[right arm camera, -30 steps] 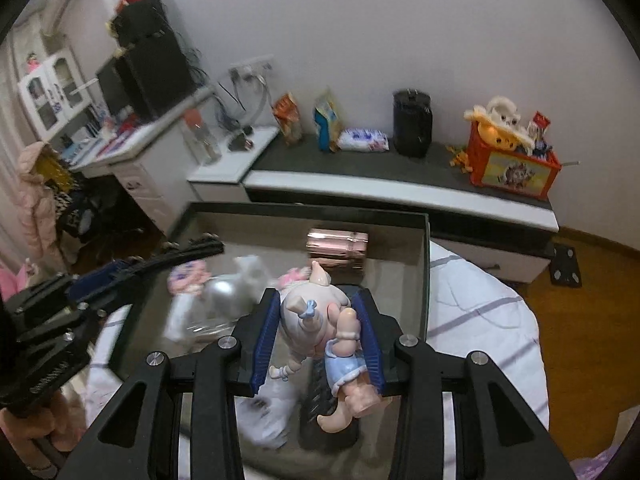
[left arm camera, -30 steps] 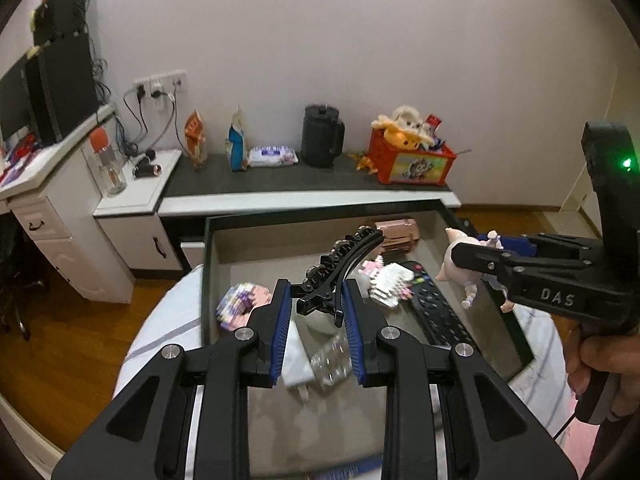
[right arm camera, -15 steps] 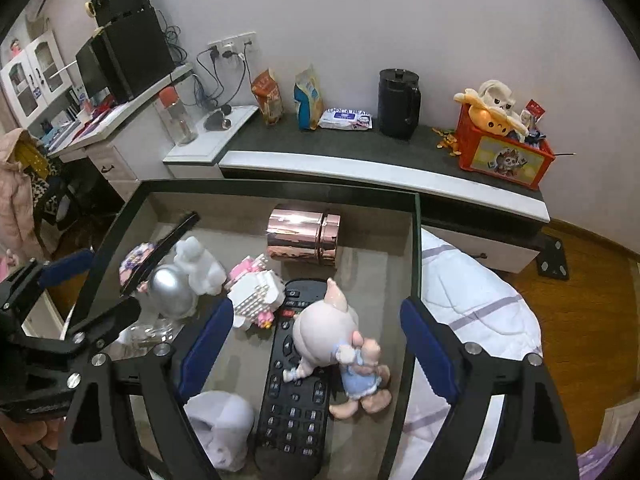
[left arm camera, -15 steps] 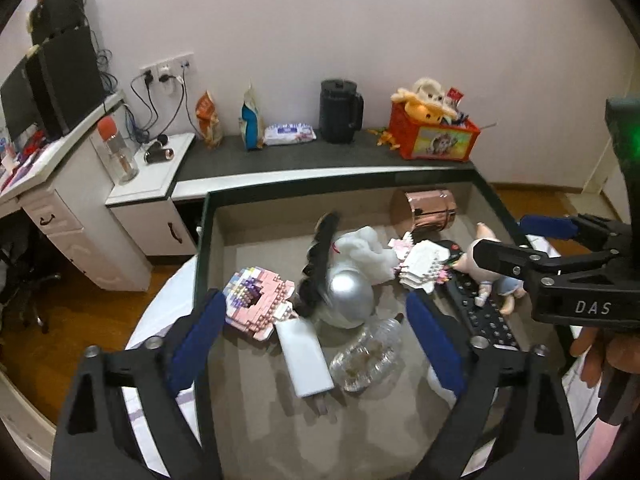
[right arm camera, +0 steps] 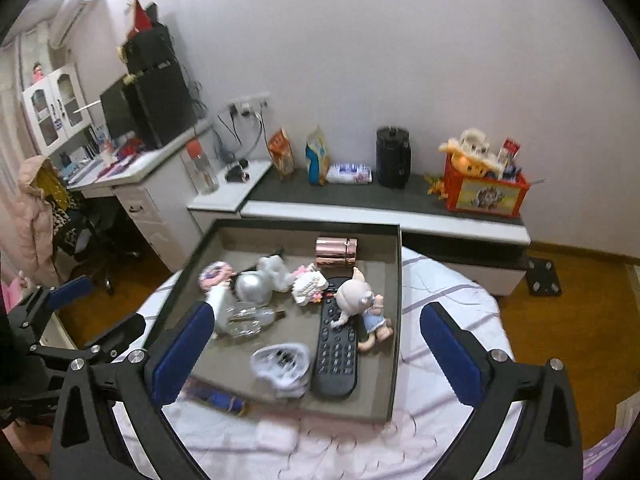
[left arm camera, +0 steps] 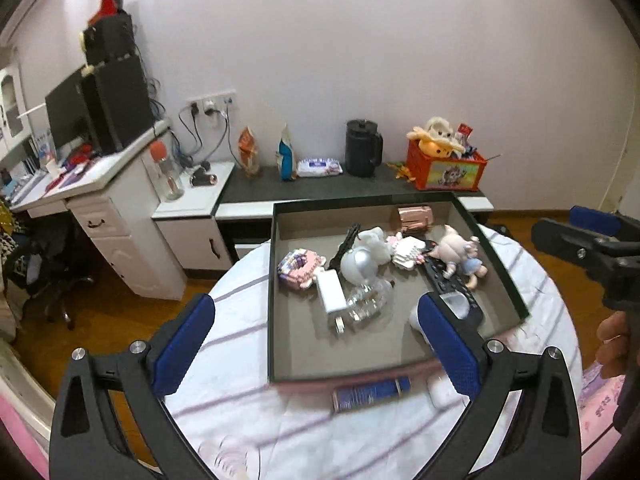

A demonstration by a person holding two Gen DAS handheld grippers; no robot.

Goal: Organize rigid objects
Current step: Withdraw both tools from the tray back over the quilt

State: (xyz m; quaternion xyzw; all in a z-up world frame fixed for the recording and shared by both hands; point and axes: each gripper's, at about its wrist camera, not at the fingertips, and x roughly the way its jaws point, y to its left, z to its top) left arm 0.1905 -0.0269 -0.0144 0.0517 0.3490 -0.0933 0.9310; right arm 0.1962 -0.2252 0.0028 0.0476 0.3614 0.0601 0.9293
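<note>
- Left gripper – jaws spread wide after just opening, nothing between the blue pads; it hangs over the near-left part of the tray.
- Right gripper – jaws likewise just opened and wide apart, empty, above the tray's near edge.
- On the round table's cloth, just outside the tray's near wall, lie a blue tube and a small white case, both blurred.
- Inside the tray, the near-left floor is bare; a crumpled white wrapper sits close to the near wall beside the remote.
- The doll lies across the remote's far end, close to the tray's right wall.
- Mid-tray cluster, touching or overlapping: white charger, clear bottle, silver ball, black hair clip leaning on the ball, white plush, block toys.
- A rose-gold cylinder lies near the far wall, apart from the rest.
- Bare cloth lies either side of the tray; beyond it, a low bench.
</note>
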